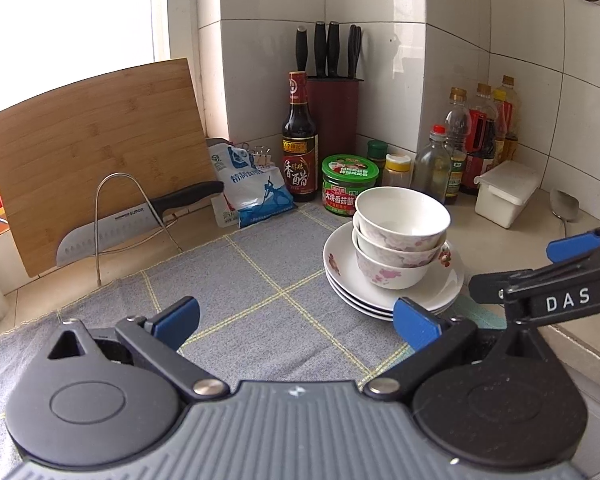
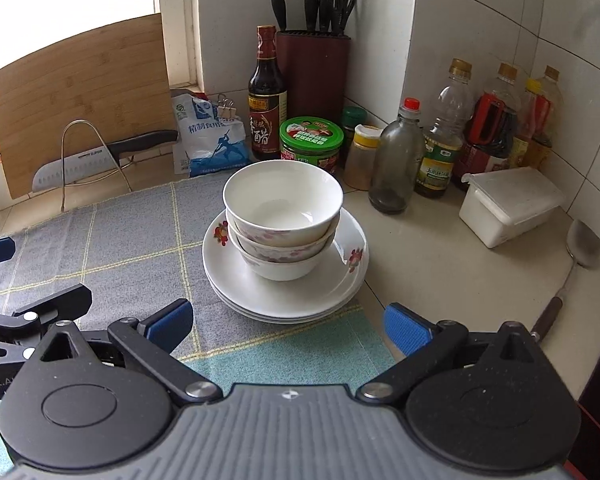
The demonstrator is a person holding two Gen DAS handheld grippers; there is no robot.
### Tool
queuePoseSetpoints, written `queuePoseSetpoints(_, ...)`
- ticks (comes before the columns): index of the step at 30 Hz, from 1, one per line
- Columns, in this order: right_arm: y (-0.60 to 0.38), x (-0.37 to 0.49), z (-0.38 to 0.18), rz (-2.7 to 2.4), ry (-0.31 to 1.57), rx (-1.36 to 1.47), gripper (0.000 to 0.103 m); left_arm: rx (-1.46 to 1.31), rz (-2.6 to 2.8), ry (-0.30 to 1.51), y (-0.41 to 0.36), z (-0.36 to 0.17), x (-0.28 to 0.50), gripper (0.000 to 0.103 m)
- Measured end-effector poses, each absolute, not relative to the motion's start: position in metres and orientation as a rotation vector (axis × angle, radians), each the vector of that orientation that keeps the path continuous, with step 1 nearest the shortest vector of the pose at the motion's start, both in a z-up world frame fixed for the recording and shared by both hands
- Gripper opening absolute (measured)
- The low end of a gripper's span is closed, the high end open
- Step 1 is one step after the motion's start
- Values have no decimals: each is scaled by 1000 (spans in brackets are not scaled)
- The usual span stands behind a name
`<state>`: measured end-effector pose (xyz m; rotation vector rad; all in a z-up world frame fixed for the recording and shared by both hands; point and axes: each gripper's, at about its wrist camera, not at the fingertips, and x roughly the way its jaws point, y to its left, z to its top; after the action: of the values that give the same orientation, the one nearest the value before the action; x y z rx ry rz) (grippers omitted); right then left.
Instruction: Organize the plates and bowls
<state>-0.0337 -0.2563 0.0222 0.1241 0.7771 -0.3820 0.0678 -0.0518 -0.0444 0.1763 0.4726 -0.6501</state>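
Observation:
Three white floral bowls [image 2: 283, 218] are nested in a stack on three stacked white plates [image 2: 340, 280], at the right edge of a grey checked cloth [image 2: 120, 240]. The same bowls [image 1: 400, 236] and plates [image 1: 340, 264] show in the left wrist view. My right gripper [image 2: 288, 326] is open and empty, just in front of the plates. My left gripper [image 1: 296, 320] is open and empty over the cloth [image 1: 240, 280], left of the stack. The right gripper's fingers [image 1: 572, 246] enter the left wrist view from the right.
A cutting board [image 2: 80, 96] and a knife [image 2: 100, 156] in a wire rack stand at the back left. A salt bag [image 2: 208, 136], vinegar bottle [image 2: 266, 92], knife block [image 2: 314, 72], jars and oil bottles [image 2: 440, 136] line the wall. A white box [image 2: 508, 208] and a spoon [image 2: 580, 248] lie to the right.

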Motion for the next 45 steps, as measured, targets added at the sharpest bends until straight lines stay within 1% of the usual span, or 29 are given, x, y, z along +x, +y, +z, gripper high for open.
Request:
queuePoseSetpoints(11, -247, -43, 41, -433, 719, 130, 103, 161, -639, 483, -49, -28, 64, 102)
queuePoseSetpoints(45, -252, -37, 41, -447, 712, 147, 103, 156, -633, 496, -56, -22, 71, 102)
